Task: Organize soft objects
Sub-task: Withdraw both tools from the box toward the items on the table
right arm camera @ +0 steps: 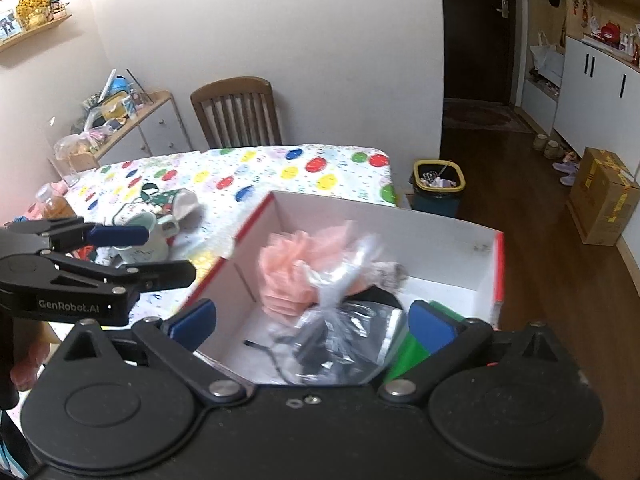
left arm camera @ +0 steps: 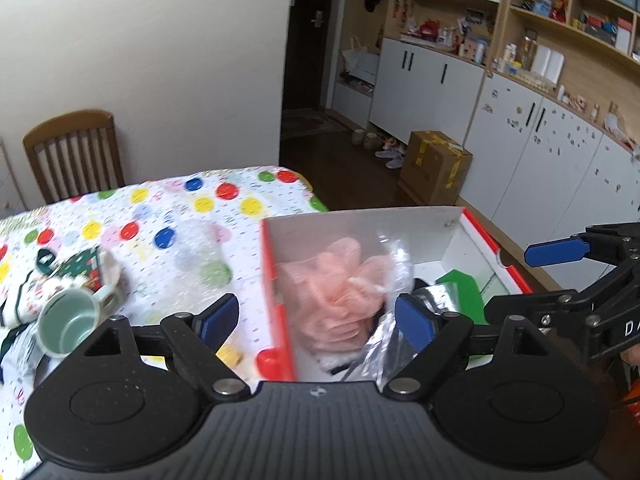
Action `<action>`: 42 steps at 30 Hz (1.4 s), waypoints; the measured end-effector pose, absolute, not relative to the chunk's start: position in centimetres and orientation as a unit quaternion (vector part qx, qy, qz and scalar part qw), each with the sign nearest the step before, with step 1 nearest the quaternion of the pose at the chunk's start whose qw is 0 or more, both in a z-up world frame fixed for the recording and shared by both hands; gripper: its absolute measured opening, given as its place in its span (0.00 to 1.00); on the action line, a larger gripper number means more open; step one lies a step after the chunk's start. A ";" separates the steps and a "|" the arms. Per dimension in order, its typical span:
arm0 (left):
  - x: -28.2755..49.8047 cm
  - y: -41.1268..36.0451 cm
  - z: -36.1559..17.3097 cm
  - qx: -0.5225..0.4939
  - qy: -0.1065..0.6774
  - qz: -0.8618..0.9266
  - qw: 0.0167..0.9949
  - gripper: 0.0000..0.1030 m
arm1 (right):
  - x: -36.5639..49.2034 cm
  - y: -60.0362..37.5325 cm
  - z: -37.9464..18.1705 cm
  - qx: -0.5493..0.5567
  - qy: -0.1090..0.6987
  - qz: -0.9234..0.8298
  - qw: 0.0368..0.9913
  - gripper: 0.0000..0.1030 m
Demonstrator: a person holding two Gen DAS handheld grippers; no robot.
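A white cardboard box with red edges stands on the table's near right corner. In it lie a pink mesh bath sponge, a clear plastic bag with dark contents and a green object. My left gripper is open above the box's left wall, empty. My right gripper is open above the box, empty; it also shows at the right of the left wrist view. A patterned cloth lies left of the box.
A pale green mug lies by the cloth on the dotted tablecloth. A wooden chair stands behind the table. A bin and a cardboard carton stand on the floor. A bottle stands far left.
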State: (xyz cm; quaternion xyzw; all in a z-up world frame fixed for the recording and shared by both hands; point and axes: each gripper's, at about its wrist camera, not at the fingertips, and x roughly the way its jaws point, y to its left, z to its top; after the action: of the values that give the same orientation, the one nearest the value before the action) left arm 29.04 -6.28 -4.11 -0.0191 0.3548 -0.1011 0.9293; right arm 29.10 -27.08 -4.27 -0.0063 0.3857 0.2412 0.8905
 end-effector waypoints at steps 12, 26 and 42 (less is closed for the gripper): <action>26.8 3.8 -3.5 -0.056 0.340 -0.087 0.935 0.99 | 28.6 -19.4 -3.6 -0.008 0.389 0.250 0.887 0.99; 29.8 15.1 -4.1 -0.024 0.329 -0.046 0.943 0.99 | 33.0 -9.2 -3.5 -0.014 0.393 0.239 0.888 0.99; 40.7 21.9 -7.1 -0.111 0.422 0.011 0.900 0.99 | 41.9 -2.9 -7.5 -0.041 0.442 0.195 0.875 0.96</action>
State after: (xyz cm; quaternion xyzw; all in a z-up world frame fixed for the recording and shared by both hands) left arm 40.67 21.87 -7.07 -0.1111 0.4217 0.0107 0.8998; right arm 41.88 -2.95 -7.54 -0.0413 0.4420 0.1950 0.8746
